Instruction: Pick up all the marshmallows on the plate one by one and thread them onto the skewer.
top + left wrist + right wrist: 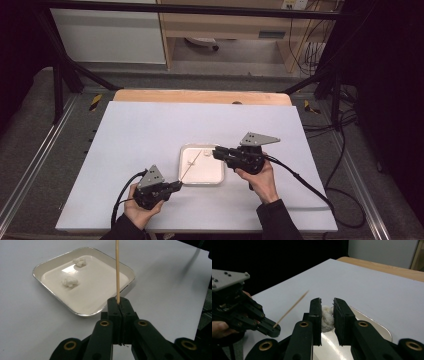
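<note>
White bench [150,130]: a skewer [117,270] is clamped in the left claw [176,186], aimed toward the far-right corner at the lump [327,318] gripped by the right claw [218,153] over the tray [216,180].

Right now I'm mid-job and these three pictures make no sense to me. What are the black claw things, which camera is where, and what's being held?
There is no robot arm here: a person holds a two-jaw tool in each hand. The high view looks down on the white table; each of the other two views comes from a camera riding on one tool. The left gripper is shut on a thin wooden skewer. The right gripper holds a small white lump between its jaws, above the tray. On the table lies a shallow white tray with two more white lumps in it. What the lumps are made of I cannot tell.
</note>
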Available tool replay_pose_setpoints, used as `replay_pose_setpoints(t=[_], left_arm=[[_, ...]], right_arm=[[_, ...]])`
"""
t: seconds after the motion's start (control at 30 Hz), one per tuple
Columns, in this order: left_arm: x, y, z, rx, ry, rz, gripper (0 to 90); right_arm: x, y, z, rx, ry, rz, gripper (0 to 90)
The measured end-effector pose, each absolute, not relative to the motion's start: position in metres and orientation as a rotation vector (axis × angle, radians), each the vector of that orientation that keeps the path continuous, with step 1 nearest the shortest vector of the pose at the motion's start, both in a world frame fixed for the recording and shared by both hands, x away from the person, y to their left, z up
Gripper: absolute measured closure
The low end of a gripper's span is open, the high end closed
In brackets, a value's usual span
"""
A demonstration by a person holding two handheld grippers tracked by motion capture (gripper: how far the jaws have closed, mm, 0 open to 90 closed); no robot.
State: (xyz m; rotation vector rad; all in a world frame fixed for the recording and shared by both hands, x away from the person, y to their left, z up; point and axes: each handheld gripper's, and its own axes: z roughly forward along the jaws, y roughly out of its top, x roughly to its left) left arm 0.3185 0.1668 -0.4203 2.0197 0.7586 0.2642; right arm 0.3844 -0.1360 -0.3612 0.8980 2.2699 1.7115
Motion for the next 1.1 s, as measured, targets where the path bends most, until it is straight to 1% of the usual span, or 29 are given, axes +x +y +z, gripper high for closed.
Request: replay_pose_setpoints(t=[0.33, 0.8, 1.1], left_arm=[[0.315, 0.157, -0.422, 2.033, 0.715, 0.267, 88.6], [0.312, 0.157, -0.421, 2.024, 0.694, 0.276, 88.7], [0.31, 0.157, -0.421, 1.999, 0.678, 0.296, 88.7]], right_arm=[[0.382, -0.133, -0.347, 0.889, 2.245, 1.818, 77.7], [0.388, -0.13, -0.35, 0.949, 2.279, 1.854, 77.7], [0.388, -0.128, -0.351, 0.978, 2.294, 1.938, 79.7]])
